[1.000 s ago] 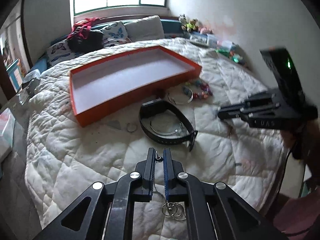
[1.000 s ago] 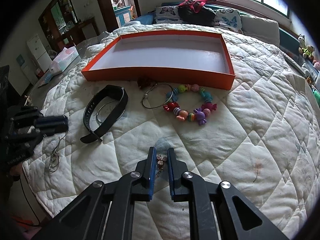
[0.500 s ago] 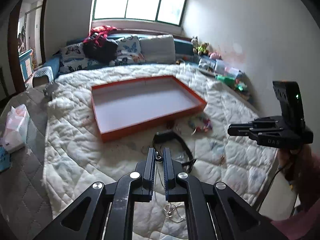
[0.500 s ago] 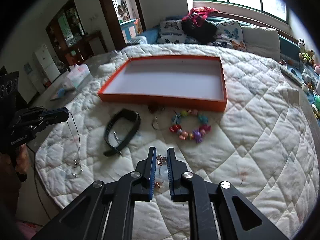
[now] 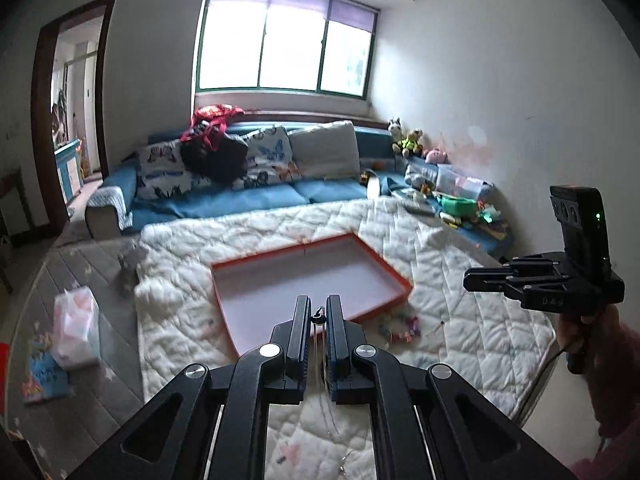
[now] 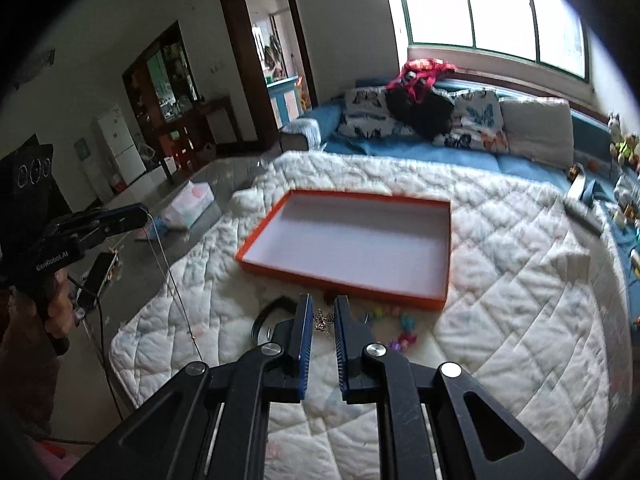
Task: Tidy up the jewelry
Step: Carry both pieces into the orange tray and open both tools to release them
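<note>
My left gripper [image 5: 318, 314] is shut on a thin silver necklace [image 5: 319, 317], whose chain hangs down between the fingers; the chain also shows in the right wrist view [image 6: 168, 268]. My right gripper [image 6: 323, 316] is shut on a small charm chain [image 6: 322, 319]. Both are raised high above the white quilt [image 6: 500, 300]. The orange tray [image 6: 352, 240] with a white inside lies open on the quilt and also shows in the left wrist view [image 5: 308, 280]. A colourful bead bracelet [image 6: 400, 328] and a black strap [image 6: 268, 312] lie in front of the tray.
A blue sofa [image 5: 256, 196] with cushions stands behind the quilt under the window. Toys and boxes [image 5: 460, 196] crowd the right side by the wall. A tissue pack [image 5: 76, 326] and a phone [image 6: 98, 276] lie on the floor at the left.
Both grippers have risen well above the quilt with their chains. The tray and the jewelry on the quilt now look smaller and farther below.
</note>
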### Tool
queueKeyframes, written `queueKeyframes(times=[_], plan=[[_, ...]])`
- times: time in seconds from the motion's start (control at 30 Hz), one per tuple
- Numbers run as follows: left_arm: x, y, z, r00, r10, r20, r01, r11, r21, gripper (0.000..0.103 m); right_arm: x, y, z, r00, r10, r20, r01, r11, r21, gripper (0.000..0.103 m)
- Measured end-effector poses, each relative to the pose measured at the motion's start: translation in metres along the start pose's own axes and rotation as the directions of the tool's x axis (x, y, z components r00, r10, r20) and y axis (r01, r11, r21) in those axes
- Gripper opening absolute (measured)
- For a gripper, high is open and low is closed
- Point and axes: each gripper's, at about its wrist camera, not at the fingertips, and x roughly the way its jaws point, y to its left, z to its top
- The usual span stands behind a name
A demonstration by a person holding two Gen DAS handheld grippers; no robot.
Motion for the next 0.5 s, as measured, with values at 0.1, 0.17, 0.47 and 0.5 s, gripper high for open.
queueKeyframes(times=[0.1,0.17,0.47,0.5], plan=[[-0.005,0.003,0.022,1.0,0.009,0.025,-0.01,1.0,0.007,0.007,-0.003,-0.003,0.015,1.0,-0.009,0.028,0.009,1.0,-0.01,0.013],[-0.007,0.005,0.037,0.999,0.024,0.042,-0.025,1.0,0.016,0.007,-0.004,-0.006,0.024,0.999,-0.013,0.043,0.013,1.0,-0.012,0.013],[-0.001,0.024,0.102,0.994,0.063,0.086,-0.066,0.997,0.033,0.007,0.006,-0.026,0.063,0.995,-0.052,0.085,0.053,0.999,-0.011,0.013],[0.001,0.026,0.109,0.994,0.063,0.089,-0.066,0.997,0.039,0.007,0.007,-0.028,0.066,0.995,-0.055,0.086,0.056,0.998,-0.01,0.013]])
